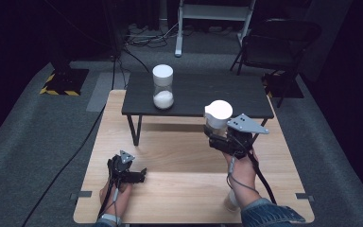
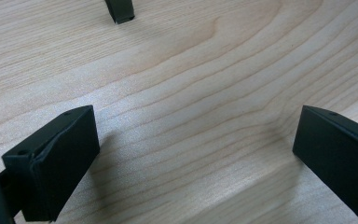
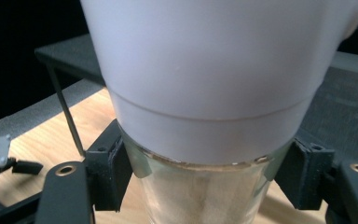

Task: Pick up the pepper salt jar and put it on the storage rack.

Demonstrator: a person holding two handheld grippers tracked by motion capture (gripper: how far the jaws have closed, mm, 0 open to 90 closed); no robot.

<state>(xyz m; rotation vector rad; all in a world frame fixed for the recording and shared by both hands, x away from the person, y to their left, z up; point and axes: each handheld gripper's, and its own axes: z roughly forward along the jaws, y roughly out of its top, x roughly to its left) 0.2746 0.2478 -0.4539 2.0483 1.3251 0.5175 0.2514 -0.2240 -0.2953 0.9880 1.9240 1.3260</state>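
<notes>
Glass jar [image 1: 217, 124] with its white lid is sitting pinched in my right gripper [image 1: 223, 137] above the desk [image 1: 170, 156]; my left gripper [image 1: 139, 176] is resting there, jaws spread.

My left gripper [image 1: 131, 176] is matte black with a grey three-cornered plate on top; my right gripper [image 1: 217, 135] matches, brass-ringed screw holes by its black pads, dark cable trailing past my blue denim cuff [image 1: 269, 213].
</notes>
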